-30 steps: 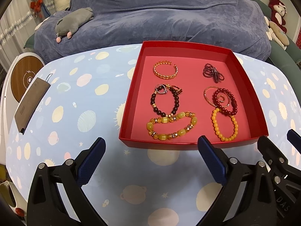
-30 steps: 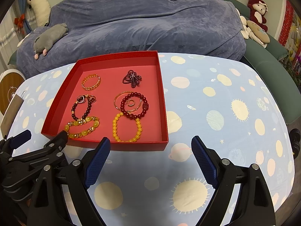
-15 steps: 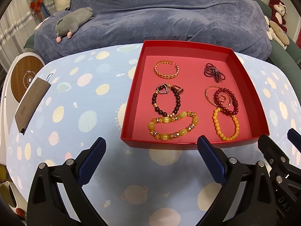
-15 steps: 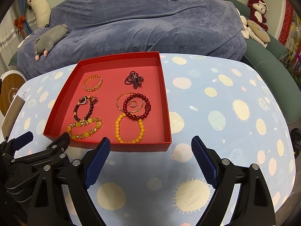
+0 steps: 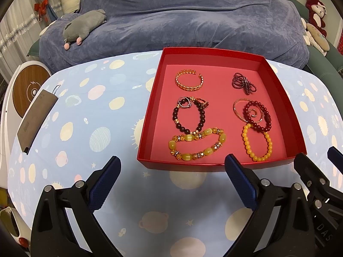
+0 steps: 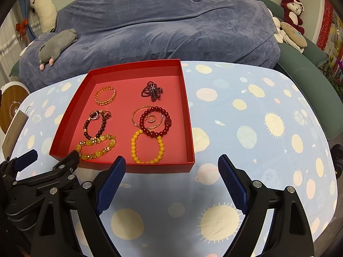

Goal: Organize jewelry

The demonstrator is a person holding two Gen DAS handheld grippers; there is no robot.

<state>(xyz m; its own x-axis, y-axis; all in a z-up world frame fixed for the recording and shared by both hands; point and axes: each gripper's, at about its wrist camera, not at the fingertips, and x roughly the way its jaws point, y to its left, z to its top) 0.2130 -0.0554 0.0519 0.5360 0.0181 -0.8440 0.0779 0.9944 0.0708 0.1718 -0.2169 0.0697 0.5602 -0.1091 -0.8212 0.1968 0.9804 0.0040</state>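
A shallow red cardboard tray [image 5: 276, 90] of beaded bracelets is seen on a planet-print blue tablecloth [image 5: 90, 115], just ahead of the left gripper [image 5: 171, 177] and ahead-left of the right gripper [image 6: 170, 175], both held wide apart, empty, short of the tray's near wall. The yellow bead bracelet [image 6: 148, 147], nearest the right claw, is touched at its far edge by a dark red bead bracelet [image 6: 155, 122] overlapping a thin gold hoop [image 6: 137, 117]. Any pick is judged best made on one bracelet's free near side, so its neighbours are not dragged.

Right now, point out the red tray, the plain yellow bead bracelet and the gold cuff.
red tray [image 5: 184, 166], left wrist view, near wall.
yellow bead bracelet [image 5: 246, 143], left wrist view, left-side beads.
gold cuff [image 6: 100, 101], right wrist view, near band.
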